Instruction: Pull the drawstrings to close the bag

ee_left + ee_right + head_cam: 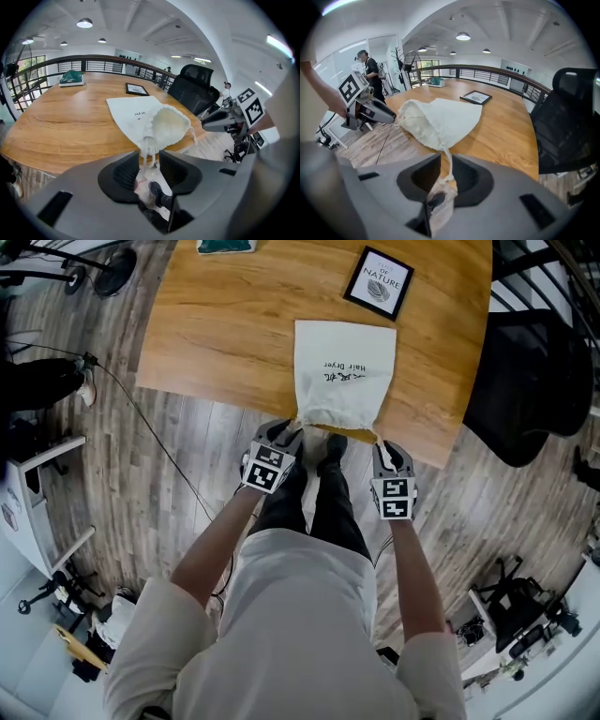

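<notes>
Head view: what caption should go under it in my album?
Left gripper and right gripper each pull a drawstring, the white bag's mouth gathered at the table edge.

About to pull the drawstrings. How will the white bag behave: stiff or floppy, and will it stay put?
Probably floppy: the bag lies flat and its mouth bunches into soft gathers. It looks light and nearly empty, so it may slide on the smooth table when the drawstrings tighten.
</notes>
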Action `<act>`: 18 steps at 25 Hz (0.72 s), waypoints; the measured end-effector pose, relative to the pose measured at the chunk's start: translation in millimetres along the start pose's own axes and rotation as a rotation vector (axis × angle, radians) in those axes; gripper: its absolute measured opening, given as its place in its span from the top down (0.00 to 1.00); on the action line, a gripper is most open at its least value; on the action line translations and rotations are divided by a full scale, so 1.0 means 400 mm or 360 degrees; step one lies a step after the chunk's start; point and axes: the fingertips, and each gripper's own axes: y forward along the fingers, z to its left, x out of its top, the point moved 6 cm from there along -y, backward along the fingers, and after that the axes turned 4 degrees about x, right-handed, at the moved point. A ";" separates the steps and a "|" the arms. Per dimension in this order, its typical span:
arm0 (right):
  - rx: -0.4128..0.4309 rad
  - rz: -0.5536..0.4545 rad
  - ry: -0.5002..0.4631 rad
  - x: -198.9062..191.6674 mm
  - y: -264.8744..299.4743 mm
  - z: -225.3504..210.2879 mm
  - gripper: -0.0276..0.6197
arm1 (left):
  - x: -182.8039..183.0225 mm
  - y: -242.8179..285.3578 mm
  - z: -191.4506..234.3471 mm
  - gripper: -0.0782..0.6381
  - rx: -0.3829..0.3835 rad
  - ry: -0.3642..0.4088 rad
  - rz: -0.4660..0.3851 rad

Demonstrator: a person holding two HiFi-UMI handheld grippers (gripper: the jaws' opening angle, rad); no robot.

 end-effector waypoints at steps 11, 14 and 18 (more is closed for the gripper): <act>0.0088 0.0129 -0.0206 0.003 0.124 -0.024 0.86 | -0.027 0.061 0.004 0.75 0.0082 -0.0056 0.0068; 0.0084 0.0174 -0.0261 0.017 0.144 -0.024 0.86 | -0.027 0.070 0.006 0.79 0.0097 -0.0057 0.0082; 0.0093 0.0170 -0.0274 0.024 0.147 -0.023 0.93 | -0.033 0.078 0.012 0.89 0.0120 -0.0051 0.0102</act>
